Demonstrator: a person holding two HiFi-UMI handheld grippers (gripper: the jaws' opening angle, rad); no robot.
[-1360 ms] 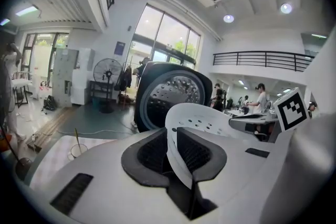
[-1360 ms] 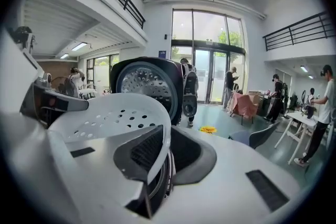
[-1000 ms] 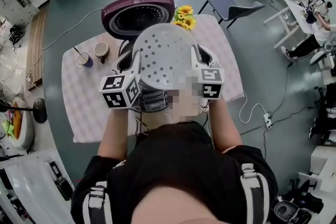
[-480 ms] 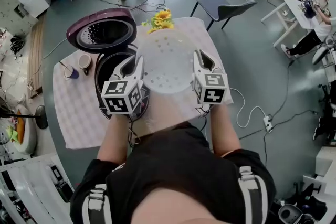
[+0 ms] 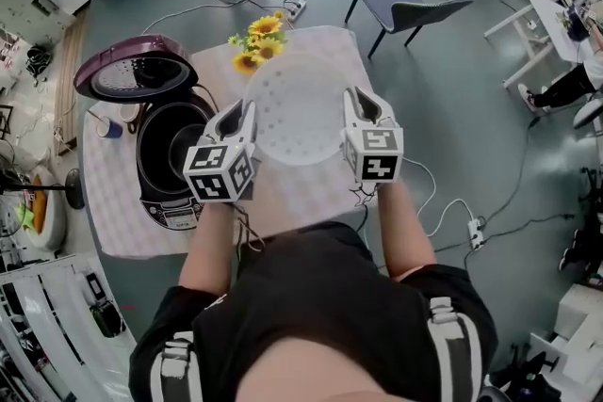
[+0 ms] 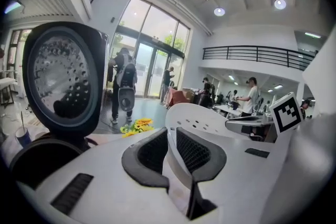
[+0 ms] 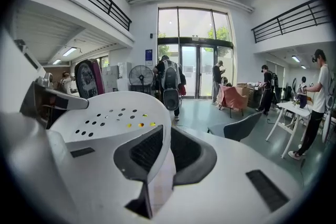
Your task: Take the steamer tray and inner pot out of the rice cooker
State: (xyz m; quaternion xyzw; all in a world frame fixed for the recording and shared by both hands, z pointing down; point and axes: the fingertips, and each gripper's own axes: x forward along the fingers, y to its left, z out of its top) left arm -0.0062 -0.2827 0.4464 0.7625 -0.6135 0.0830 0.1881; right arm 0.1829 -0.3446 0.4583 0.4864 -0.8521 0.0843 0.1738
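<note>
I have my left claw and right claw held out in front of me, side by side at about the same height. Their tips point forward and a little downward. Each claw has its jaws pinched together on the thin rim of the steamer tray, the left one on the left edge and the right one on the right edge. My left forearm and right forearm reach forward bare from short black sleeves, roughly parallel.

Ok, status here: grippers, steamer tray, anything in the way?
Left gripper, right gripper both shut on steamer tray rim. Tray held over table, beside open rice cooker. Nothing blocking.
</note>
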